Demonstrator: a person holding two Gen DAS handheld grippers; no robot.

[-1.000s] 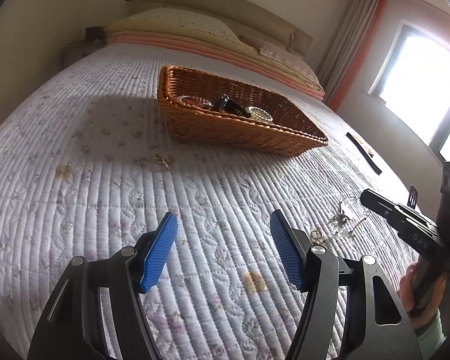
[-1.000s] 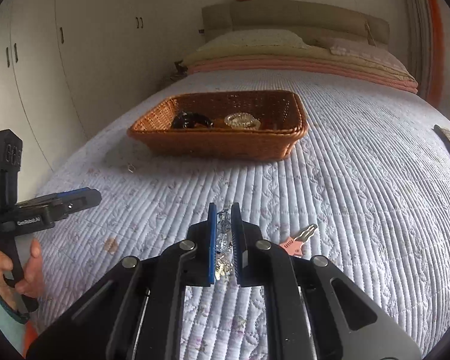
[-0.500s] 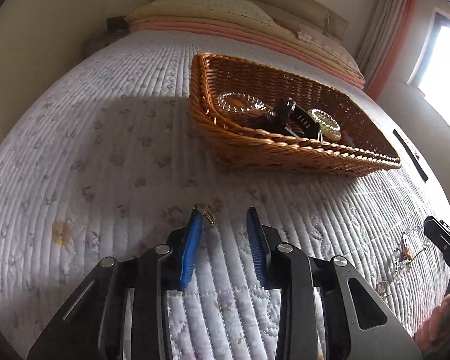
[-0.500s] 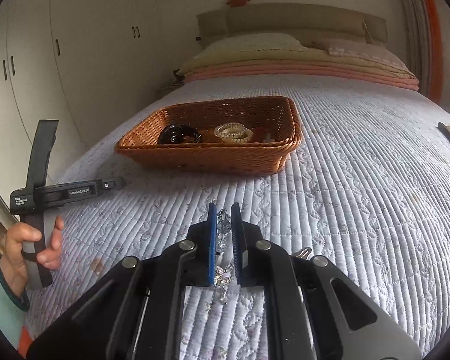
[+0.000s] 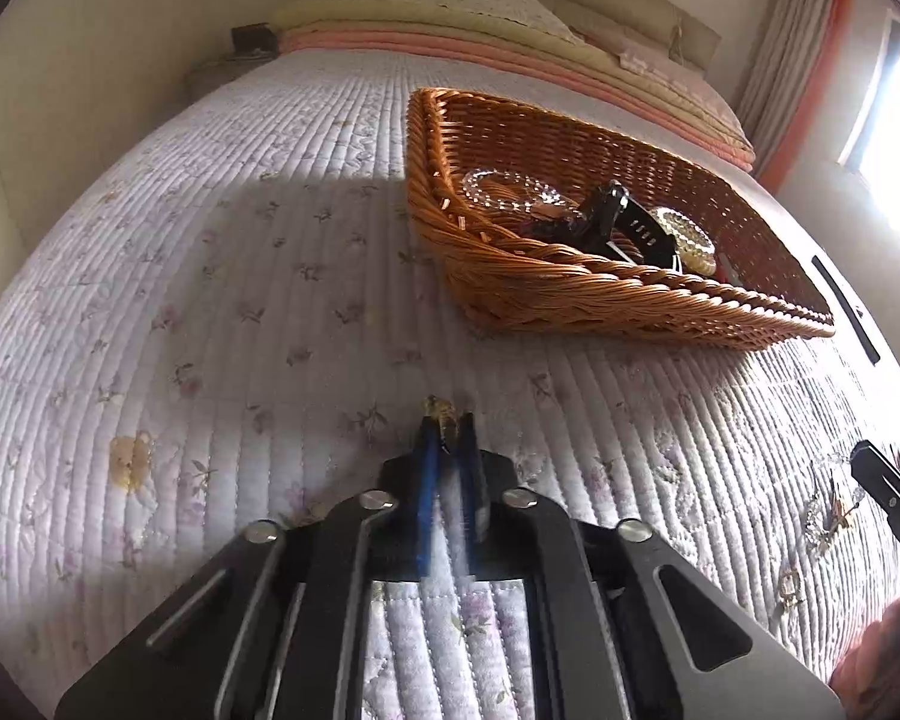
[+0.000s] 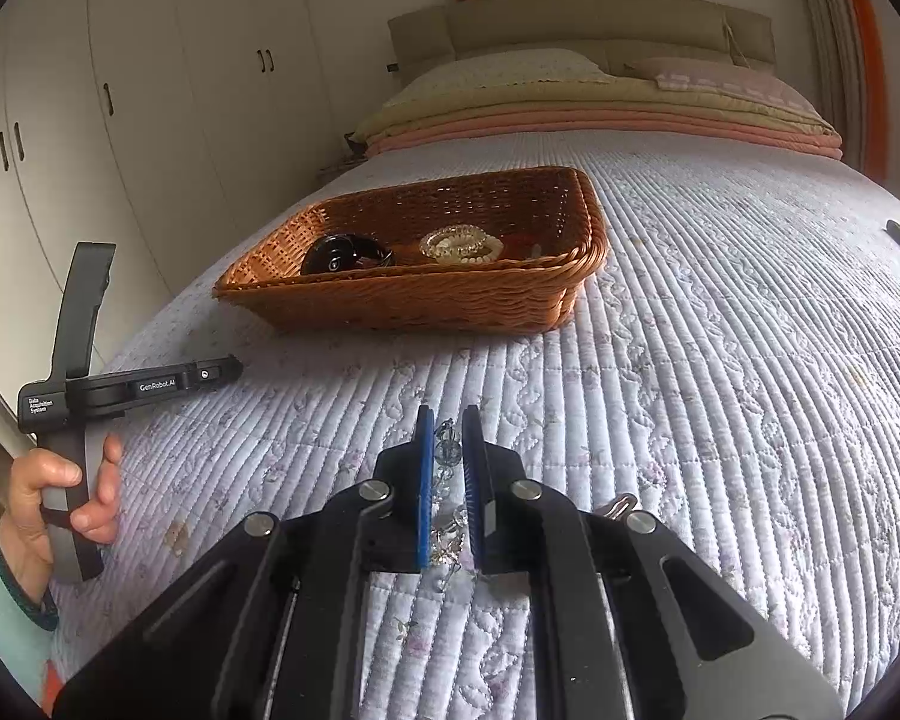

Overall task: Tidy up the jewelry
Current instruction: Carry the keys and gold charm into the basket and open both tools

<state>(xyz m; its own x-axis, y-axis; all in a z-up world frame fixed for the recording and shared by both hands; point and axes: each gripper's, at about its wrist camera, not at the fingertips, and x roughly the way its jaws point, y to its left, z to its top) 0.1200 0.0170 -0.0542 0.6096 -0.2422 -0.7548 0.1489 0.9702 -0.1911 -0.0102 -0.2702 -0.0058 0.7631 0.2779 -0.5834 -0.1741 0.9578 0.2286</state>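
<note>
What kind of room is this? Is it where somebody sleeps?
Yes, most likely a bedroom. There is a big bed with a quilted bedspread, stacked pillows against a padded headboard, and tall white wardrobe doors along the wall.

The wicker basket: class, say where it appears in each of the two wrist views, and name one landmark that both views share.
Left wrist view: the wicker basket sits upper right of centre, one corner pointing toward the camera, beyond the left gripper.
Right wrist view: the basket lies centre-left, long side facing the camera, beyond the right gripper.
Shared landmark: the stacked pillows at the bedhead.
</note>
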